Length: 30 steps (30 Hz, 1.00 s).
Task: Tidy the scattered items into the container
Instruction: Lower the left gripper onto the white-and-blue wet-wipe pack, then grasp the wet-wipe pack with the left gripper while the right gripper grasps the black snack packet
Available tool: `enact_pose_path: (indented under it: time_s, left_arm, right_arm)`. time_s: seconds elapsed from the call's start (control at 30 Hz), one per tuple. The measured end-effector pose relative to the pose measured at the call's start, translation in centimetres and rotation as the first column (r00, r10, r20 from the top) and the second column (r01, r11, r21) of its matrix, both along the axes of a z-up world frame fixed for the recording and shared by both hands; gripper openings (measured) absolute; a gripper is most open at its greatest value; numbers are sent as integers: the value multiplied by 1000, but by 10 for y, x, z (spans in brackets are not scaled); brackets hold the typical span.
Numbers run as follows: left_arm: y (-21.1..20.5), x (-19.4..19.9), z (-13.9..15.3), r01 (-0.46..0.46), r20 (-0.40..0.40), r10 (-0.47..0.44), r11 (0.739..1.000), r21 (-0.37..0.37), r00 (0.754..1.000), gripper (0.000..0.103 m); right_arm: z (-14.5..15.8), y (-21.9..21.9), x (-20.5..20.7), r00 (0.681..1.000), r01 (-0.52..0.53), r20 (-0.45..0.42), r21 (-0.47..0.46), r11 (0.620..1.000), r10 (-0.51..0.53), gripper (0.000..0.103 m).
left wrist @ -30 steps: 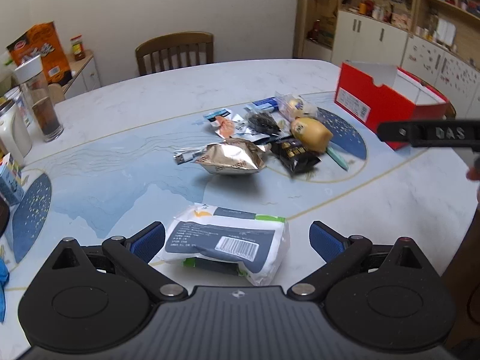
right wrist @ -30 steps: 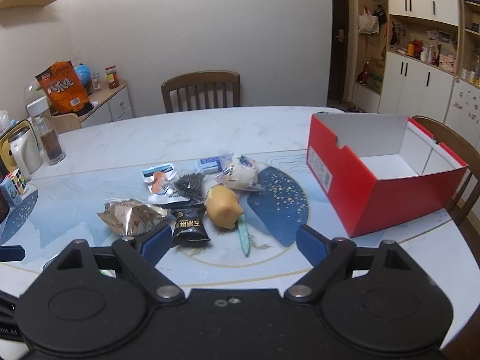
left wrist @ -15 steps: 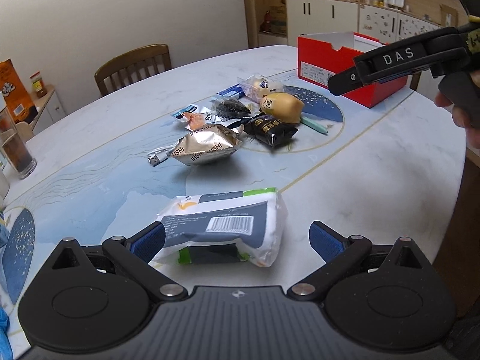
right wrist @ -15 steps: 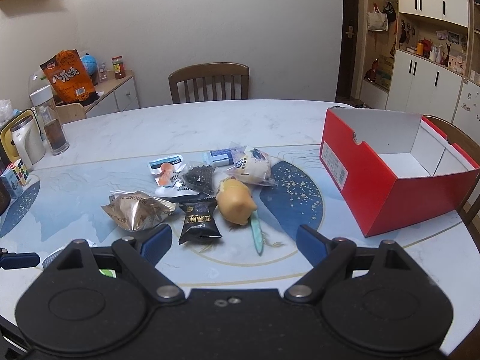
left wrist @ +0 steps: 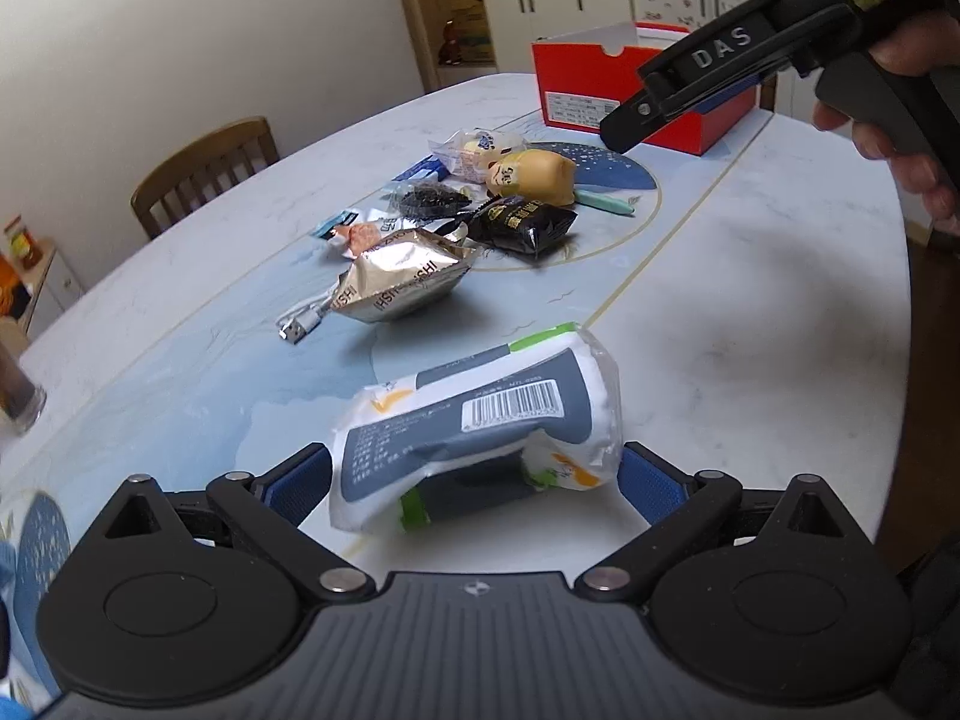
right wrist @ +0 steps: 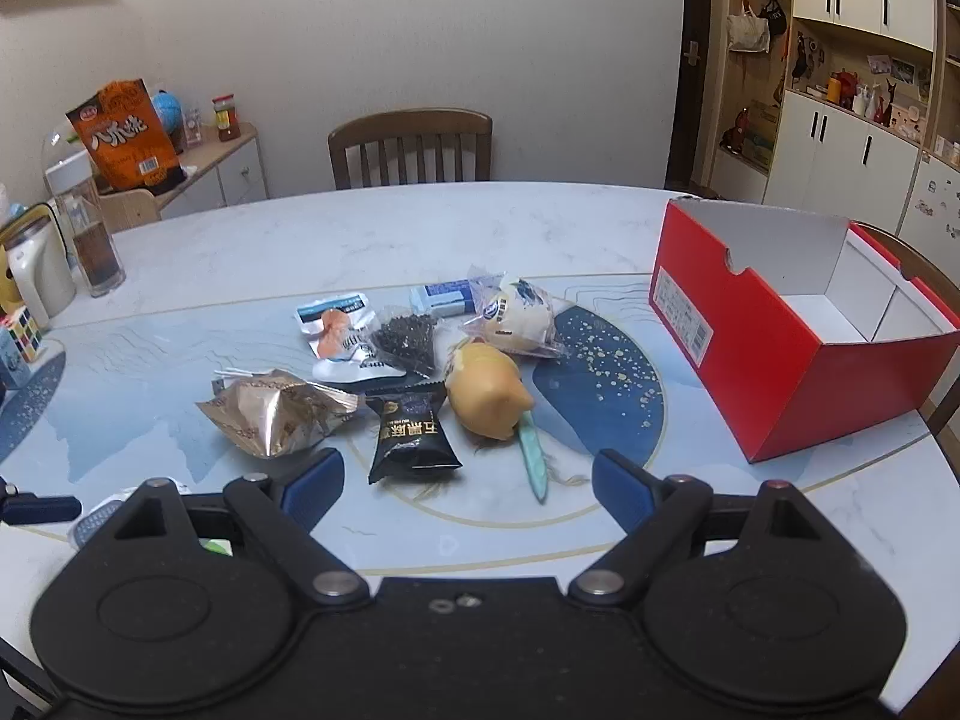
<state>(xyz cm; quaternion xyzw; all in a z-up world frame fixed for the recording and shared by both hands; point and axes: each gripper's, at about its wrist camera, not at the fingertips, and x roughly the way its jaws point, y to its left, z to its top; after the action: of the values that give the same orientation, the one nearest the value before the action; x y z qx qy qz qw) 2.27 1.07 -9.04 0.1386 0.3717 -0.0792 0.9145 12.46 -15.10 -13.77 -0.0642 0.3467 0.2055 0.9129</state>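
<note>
A white and grey packet with a barcode point(left wrist: 480, 420) lies on the table between the open fingers of my left gripper point(left wrist: 474, 480). Further off lies a heap of items: a silver foil bag point(left wrist: 402, 285) point(right wrist: 273, 420), a black snack packet point(left wrist: 522, 225) point(right wrist: 411, 438), a yellow plush toy point(left wrist: 531, 174) point(right wrist: 486, 399) and a USB cable point(left wrist: 300, 324). The red open box point(right wrist: 774, 354) point(left wrist: 600, 84) stands at the right. My right gripper point(right wrist: 468, 480) is open and empty, in front of the heap.
A teal stick point(right wrist: 531, 459) lies by the toy. A clear bag of dark seeds point(right wrist: 405, 339), a wrapped bun point(right wrist: 519, 315) and small sachets point(right wrist: 333, 315) lie behind. A jar point(right wrist: 90, 228), a kettle point(right wrist: 33, 273) and a cube point(right wrist: 21, 336) stand at the table's left edge. A chair point(right wrist: 411, 147) is behind.
My left gripper has moved forward and turned, so the barcode packet now lies between its fingers. The right gripper has drawn a little closer to the heap.
</note>
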Motion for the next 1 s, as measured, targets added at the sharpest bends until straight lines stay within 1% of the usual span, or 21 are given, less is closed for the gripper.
enact_pose_path:
  time_s: [0.2, 0.4, 0.7, 0.83, 0.97, 1.0]
  left_arm:
    - [1, 11, -7, 43, 9, -43, 999, 17, 999, 95]
    - [0, 19, -7, 67, 20, -67, 998, 0, 998, 92]
    - [-4, 22, 5, 118, 34, -117, 993, -16, 992, 92]
    - [-8, 26, 1, 142, 27, -142, 990, -1, 989, 92]
    - [-9, 29, -1, 140, 28, -140, 990, -5, 990, 92]
    - [-10, 30, -1, 138, 27, -138, 990, -5, 990, 92]
  right_arm:
    - [-11, 13, 15, 1000, -3, 8, -41, 999, 3, 89]
    - [-24, 26, 31, 1000, -15, -7, -72, 997, 14, 87]
    - [-41, 51, 48, 993, -89, -81, -100, 991, 81, 81]
    - [-47, 62, 56, 989, -116, -110, -119, 986, 103, 78]
    - [-53, 68, 62, 984, -128, -137, -126, 984, 110, 75]
    - [-54, 69, 63, 984, -131, -141, -126, 983, 113, 72]
